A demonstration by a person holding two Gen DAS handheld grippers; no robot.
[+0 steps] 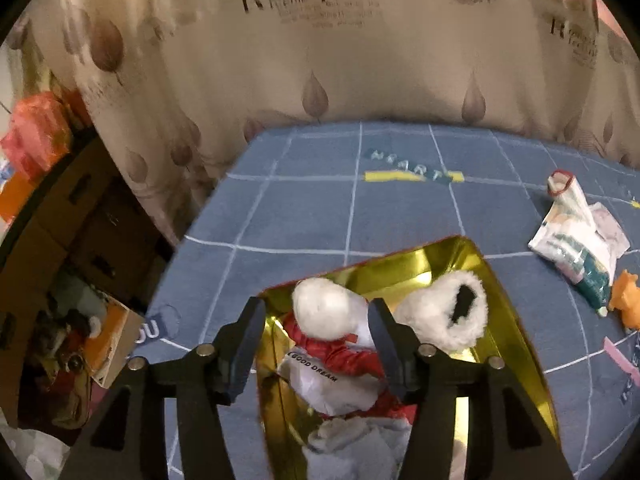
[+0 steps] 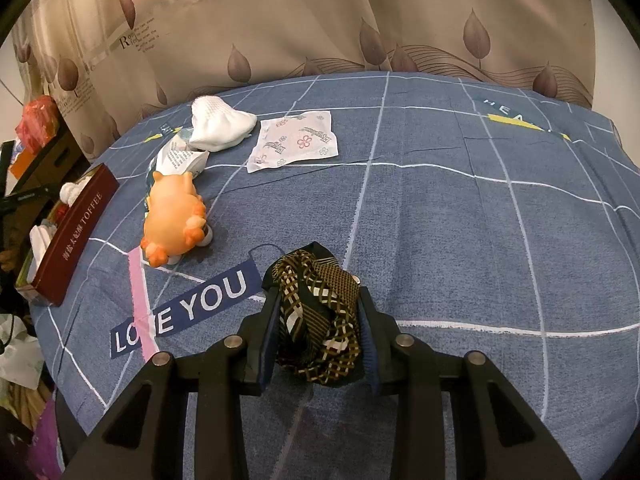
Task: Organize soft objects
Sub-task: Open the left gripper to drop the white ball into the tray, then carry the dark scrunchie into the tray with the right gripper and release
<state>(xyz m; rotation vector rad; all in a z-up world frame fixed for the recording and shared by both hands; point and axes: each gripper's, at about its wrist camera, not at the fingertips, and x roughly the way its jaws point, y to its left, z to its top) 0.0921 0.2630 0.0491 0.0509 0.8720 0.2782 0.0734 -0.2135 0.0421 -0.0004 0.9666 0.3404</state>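
In the left wrist view, my left gripper [image 1: 316,316] is open above a gold-lined box [image 1: 420,264] on the blue bed. In the box lie a red and white plush [image 1: 328,316], a white fluffy piece [image 1: 444,316] and pale cloth [image 1: 352,440]. The plush's white end sits between the fingers. In the right wrist view, my right gripper [image 2: 318,312] is shut on a bunched brown and black patterned cloth [image 2: 320,316] above the bed. An orange soft toy [image 2: 172,216], a white sock [image 2: 220,124] and a flat flower-printed packet [image 2: 296,140] lie further off.
The box shows dark red with "TOFFEE" on its side [image 2: 76,236] at the bed's left edge. A crumpled printed bag [image 2: 180,156] lies by the sock. A leaf-print curtain [image 2: 320,20] hangs behind the bed. Cardboard boxes [image 1: 80,216] and clutter stand left of the bed.
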